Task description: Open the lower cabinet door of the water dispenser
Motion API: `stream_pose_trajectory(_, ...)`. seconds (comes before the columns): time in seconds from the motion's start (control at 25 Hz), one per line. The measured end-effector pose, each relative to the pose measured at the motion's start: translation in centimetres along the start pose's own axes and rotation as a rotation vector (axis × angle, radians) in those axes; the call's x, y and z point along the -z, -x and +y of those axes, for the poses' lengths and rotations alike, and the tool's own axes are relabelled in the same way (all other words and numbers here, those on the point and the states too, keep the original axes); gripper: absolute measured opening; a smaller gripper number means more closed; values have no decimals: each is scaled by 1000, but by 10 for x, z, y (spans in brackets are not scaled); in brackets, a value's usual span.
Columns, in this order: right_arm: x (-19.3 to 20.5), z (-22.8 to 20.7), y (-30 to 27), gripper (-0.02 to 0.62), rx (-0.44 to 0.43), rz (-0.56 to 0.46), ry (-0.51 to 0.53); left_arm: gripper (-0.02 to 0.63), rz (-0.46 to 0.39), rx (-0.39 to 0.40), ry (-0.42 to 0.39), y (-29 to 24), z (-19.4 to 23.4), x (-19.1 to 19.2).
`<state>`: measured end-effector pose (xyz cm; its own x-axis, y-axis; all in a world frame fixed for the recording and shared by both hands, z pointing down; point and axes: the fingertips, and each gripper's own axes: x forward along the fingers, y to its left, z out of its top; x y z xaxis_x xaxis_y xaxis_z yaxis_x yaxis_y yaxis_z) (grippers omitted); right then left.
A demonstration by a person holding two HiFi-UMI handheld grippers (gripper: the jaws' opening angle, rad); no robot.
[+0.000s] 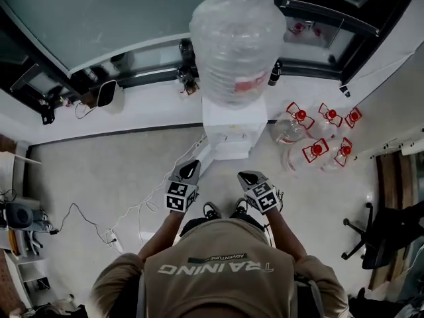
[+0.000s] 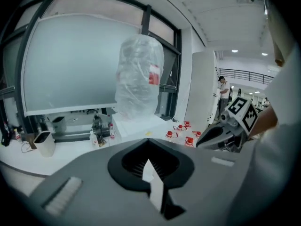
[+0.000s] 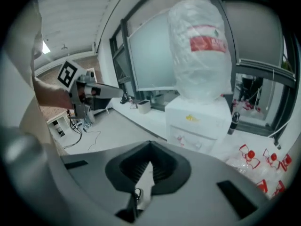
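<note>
Pale smooth flooring [image 1: 119,171] is running to frosted glass panes [image 1: 99,12]. One boxy white water dispenser [image 1: 232,128] is standing far centre, carrying a crinkly plastic-wrapped bottle [image 1: 237,42]. Five clear red-capped jugs [image 1: 317,149] are lying to its right. Only the right gripper view is showing its taps [image 3: 195,142]. Nearer, the left gripper [image 1: 190,169] and right gripper [image 1: 250,177] are hovering, jaws pressed together, empty.

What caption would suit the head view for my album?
A person faces the water dispenser, left gripper and right gripper shut and empty.
</note>
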<state>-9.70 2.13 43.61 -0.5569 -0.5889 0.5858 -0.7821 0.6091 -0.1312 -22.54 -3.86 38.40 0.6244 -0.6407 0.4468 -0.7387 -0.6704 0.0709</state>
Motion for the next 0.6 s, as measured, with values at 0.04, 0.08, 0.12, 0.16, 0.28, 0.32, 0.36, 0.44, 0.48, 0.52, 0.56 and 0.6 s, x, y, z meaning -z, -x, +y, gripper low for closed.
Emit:
stream_pose_trajectory(0.04, -16, 1, 9, 9, 8, -35, 2, 0, -13, -2, -24, 6, 1, -10)
stream_pose_trajectory(0.08, -31, 1, 18, 8, 15, -68, 4, 0, -32, -4, -44, 11, 2, -21)
stream_pose_trajectory(0.12, -46, 1, 26, 8, 19, -99, 8, 0, -58, -7, -58, 15, 3, -34)
stream_pose_trajectory(0.16, -61, 0, 34, 9, 25, -126, 17, 0, -87, -11, -64, 18, 4, -47)
stream_pose_trajectory(0.28, -107, -12, 58, 8, 115, -212, 77, 0, -173, -24, -62, 25, 6, -87)
stream_pose_trajectory(0.32, -124, -18, 67, 8, 173, -246, 102, 0, -204, -27, -67, 27, 7, -101)
stream_pose_trajectory(0.36, -141, -25, 75, 8, 225, -282, 126, 0, -233, -30, -75, 29, 7, -116)
stream_pose_trajectory(0.44, -175, -33, 87, 8, 269, -350, 159, 0, -281, -43, -96, 33, 8, -144)
stream_pose_trajectory(0.48, -190, -34, 91, 8, 266, -382, 167, 0, -303, -47, -103, 35, 8, -157)
stream_pose_trajectory(0.52, -205, -34, 95, 8, 257, -413, 172, 0, -326, -47, -104, 37, 8, -169)
stream_pose_trajectory(0.56, -219, -35, 96, 9, 245, -444, 170, 0, -351, -41, -92, 39, 9, -182)
stream_pose_trajectory(0.6, -230, -35, 95, 8, 231, -472, 159, 0, -376, -35, -67, 41, 11, -193)
